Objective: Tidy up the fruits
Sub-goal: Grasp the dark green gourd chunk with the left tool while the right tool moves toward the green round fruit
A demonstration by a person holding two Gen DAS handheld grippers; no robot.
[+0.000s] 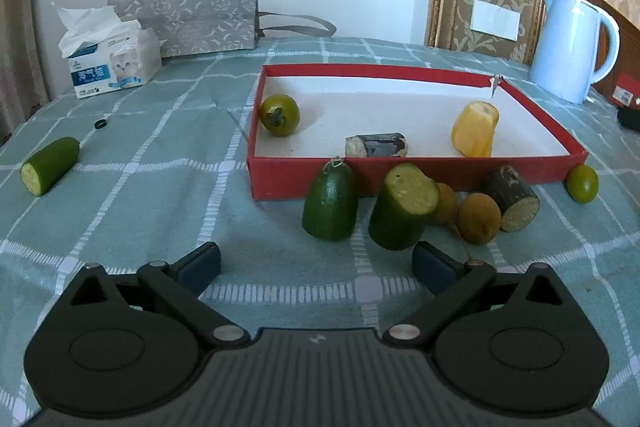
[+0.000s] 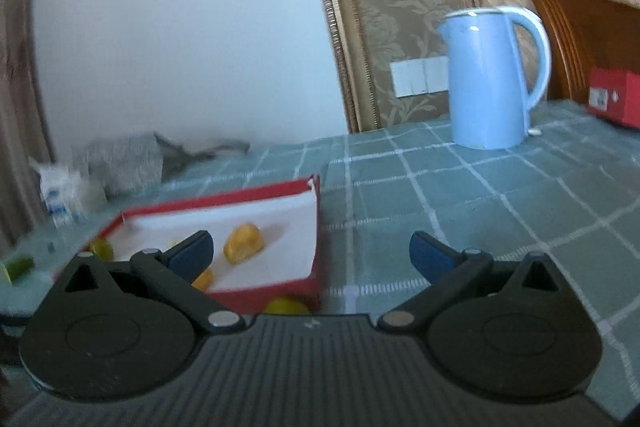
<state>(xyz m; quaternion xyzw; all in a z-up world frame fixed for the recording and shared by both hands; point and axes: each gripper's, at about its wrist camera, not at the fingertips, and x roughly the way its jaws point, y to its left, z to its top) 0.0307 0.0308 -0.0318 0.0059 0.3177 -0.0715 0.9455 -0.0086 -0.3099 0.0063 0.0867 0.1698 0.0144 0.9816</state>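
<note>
A red box [image 1: 440,73] with a white floor holds a green round fruit [image 1: 279,115], a dark sugarcane piece [image 1: 376,145] and a yellow fruit piece [image 1: 475,134]. In front of the box lie two green cucumber pieces [image 1: 331,202] [image 1: 402,211], two brown longans [image 1: 479,218], another sugarcane piece [image 1: 512,197] and a small green fruit [image 1: 582,183]. A third cucumber piece [image 1: 50,165] lies far left. My left gripper [image 1: 316,261] is open and empty just short of the cucumber pieces. My right gripper [image 2: 312,251] is open and empty above the box's right corner [image 2: 316,195]; the view is blurred.
A blue kettle [image 1: 572,47] stands at the back right, also in the right wrist view [image 2: 490,79]. A tissue box [image 1: 112,63] and a grey bag [image 1: 192,19] sit at the back left. A small black ring [image 1: 101,124] lies on the green checked tablecloth [image 1: 160,207]. A red box [image 2: 616,99] sits far right.
</note>
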